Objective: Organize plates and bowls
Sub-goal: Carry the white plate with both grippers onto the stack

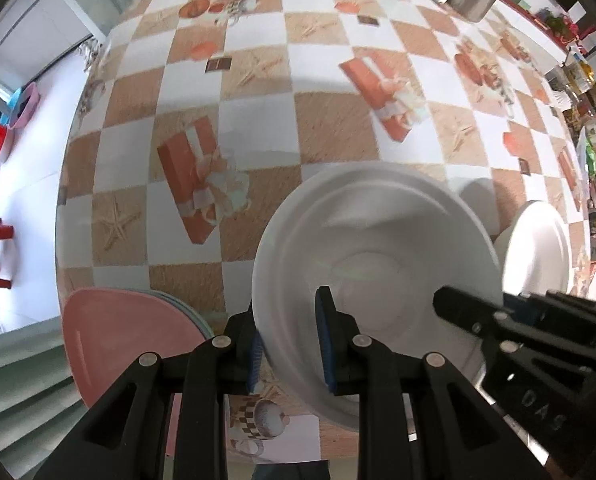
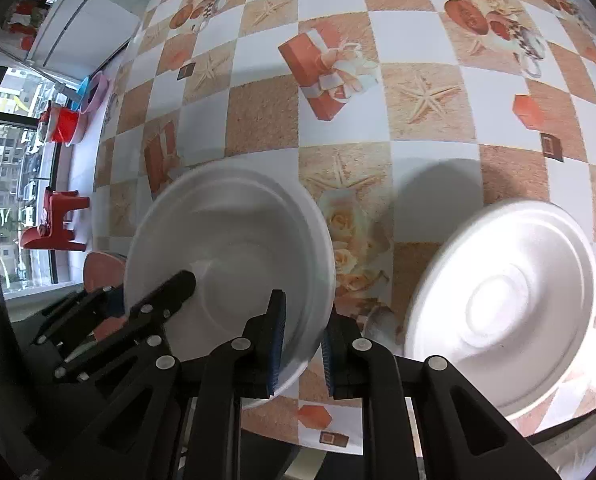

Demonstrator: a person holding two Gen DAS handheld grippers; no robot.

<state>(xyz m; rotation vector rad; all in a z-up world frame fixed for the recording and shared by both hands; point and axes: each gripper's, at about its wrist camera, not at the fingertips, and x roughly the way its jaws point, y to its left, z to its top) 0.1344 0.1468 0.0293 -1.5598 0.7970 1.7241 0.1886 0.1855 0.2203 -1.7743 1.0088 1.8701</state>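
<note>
Bowl (image 1: 374,248), white, hangs over checkered tablecloth (image 1: 330,136), rim pinched on opposite sides by L gripper (image 1: 290,344) & R gripper (image 2: 302,340). White plate (image 2: 502,304) lies to its right; pink plate (image 1: 126,332) sits at table's left edge.

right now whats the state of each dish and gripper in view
white bowl: upright, tilted, rim pinched on opposite sides by both grippers
left gripper: shut on the bowl's rim
right gripper: shut on the bowl's rim
second white bowl: free on the table, tilted
pink plate: flat, on top of a stack
</note>
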